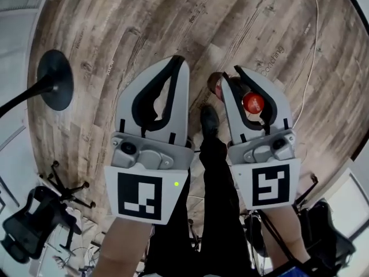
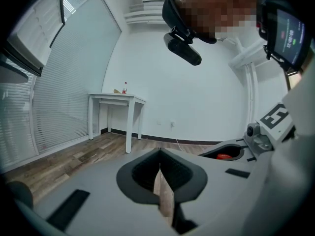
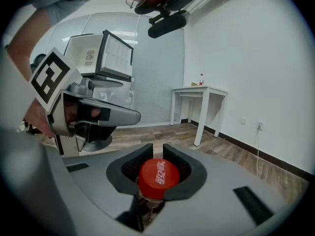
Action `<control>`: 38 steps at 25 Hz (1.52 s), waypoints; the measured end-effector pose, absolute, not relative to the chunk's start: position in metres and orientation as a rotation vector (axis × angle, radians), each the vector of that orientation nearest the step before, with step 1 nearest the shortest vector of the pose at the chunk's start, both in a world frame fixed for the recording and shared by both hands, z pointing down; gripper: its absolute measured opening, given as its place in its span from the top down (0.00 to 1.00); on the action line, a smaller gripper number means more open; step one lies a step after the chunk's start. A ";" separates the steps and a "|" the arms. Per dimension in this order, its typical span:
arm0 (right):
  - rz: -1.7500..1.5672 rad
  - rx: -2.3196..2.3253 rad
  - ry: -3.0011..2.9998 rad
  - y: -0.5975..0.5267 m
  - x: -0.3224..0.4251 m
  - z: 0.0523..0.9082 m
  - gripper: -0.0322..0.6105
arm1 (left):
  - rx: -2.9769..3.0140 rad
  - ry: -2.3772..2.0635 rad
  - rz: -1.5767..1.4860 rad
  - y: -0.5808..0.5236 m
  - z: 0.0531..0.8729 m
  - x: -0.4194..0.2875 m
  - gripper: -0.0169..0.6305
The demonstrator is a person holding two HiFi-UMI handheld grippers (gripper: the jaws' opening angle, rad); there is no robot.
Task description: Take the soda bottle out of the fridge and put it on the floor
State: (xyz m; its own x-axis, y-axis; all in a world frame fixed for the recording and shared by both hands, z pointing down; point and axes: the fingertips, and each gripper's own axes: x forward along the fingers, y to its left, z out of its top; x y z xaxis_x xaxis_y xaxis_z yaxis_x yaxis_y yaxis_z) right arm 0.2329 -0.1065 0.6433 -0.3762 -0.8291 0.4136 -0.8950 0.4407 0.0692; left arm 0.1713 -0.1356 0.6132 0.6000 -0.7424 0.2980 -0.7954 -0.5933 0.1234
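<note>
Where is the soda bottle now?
The soda bottle is held at its neck by the right gripper, right of centre in the head view, over the wooden floor.

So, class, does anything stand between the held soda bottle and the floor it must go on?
Nothing visible does. The right gripper holds the soda bottle over open wooden floor; the person's shoe shows just beside it.

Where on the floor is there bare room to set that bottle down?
The bare floor ahead, between the round black base and the white cable, is free. Crowded: by the shoe and the chair at lower left.
</note>
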 end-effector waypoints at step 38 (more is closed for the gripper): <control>0.286 1.535 -2.178 -0.104 0.288 0.871 0.83 | 2.582 -1.142 0.519 -0.123 0.815 0.195 0.95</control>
